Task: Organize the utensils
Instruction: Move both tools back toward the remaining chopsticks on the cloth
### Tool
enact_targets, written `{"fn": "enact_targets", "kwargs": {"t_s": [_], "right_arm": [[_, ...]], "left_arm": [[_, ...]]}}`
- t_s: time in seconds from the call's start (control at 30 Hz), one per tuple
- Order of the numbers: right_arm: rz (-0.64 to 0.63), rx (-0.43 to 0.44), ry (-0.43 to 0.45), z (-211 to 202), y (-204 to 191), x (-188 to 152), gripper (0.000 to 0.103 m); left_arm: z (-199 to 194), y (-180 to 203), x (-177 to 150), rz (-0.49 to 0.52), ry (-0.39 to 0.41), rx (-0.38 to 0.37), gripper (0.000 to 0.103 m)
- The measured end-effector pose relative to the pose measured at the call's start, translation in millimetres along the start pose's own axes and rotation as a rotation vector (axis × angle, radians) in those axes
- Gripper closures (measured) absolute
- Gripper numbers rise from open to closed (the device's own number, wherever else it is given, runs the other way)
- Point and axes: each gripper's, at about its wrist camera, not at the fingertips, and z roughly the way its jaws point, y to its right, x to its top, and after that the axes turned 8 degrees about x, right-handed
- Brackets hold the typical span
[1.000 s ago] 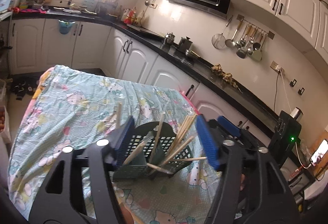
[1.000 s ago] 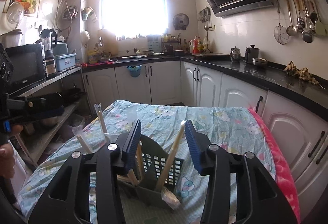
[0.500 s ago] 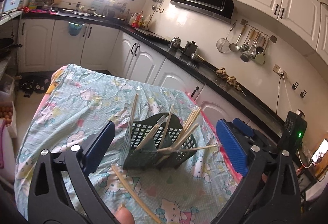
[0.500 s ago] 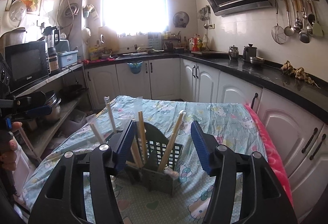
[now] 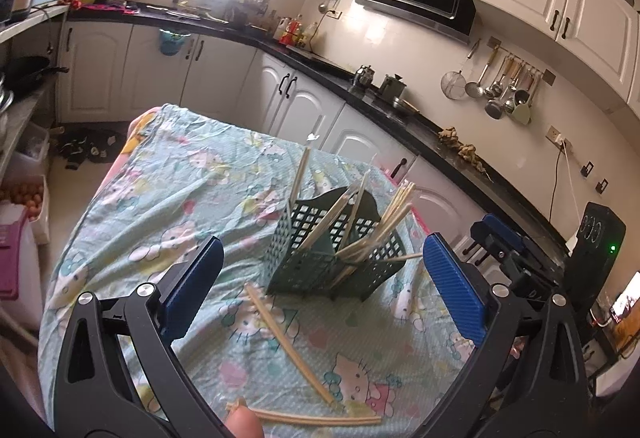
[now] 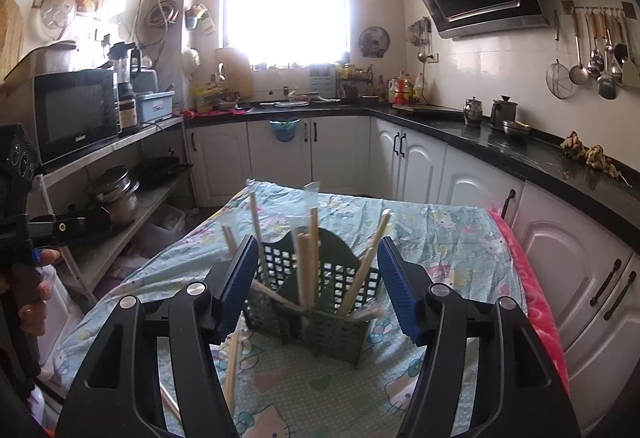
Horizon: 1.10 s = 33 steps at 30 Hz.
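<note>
A dark green slotted utensil basket [image 5: 334,250] stands on the table with several wooden chopsticks [image 5: 394,213] leaning in it. It also shows in the right wrist view [image 6: 316,298]. Loose chopsticks [image 5: 286,334] lie on the cloth in front of it. My left gripper [image 5: 320,294] is open wide and empty, above and short of the basket. My right gripper [image 6: 316,298] is open and empty, its jaws framing the basket from a little way back. A loose chopstick [image 6: 232,370] lies by its left finger.
The table wears a light green cartoon-print cloth [image 5: 168,205] with a pink edge [image 6: 536,302]. White cabinets and a black counter [image 6: 500,145] run behind and to the right. A shelf with a microwave [image 6: 76,109] and pots stands at the left.
My left gripper has opened wide and pulled back and up from the basket, showing loose chopsticks on the cloth. My right gripper has also drawn back a little and opened somewhat.
</note>
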Motion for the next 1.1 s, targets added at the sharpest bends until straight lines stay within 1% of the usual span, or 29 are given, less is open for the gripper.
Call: {"fn": "enact_targets", "kwargs": {"t_s": [0.23,0.67,1.1], "right_arm": [[-0.036,0.033,-0.028,0,-20,-8,0.043],[-0.09,0.087,-0.098,14,-52,-27,0.043],[-0.122,0.111,-0.159,31,-66,-43,0.043]], "left_arm": [[-8,-10,-16,0.005,-0.014,0.026,0.011],[-13,-26,-50,0.017,-0.077,0.079,0.011],[-5,-35,-84,0.047,-0.163,0.115,0.011]]}}
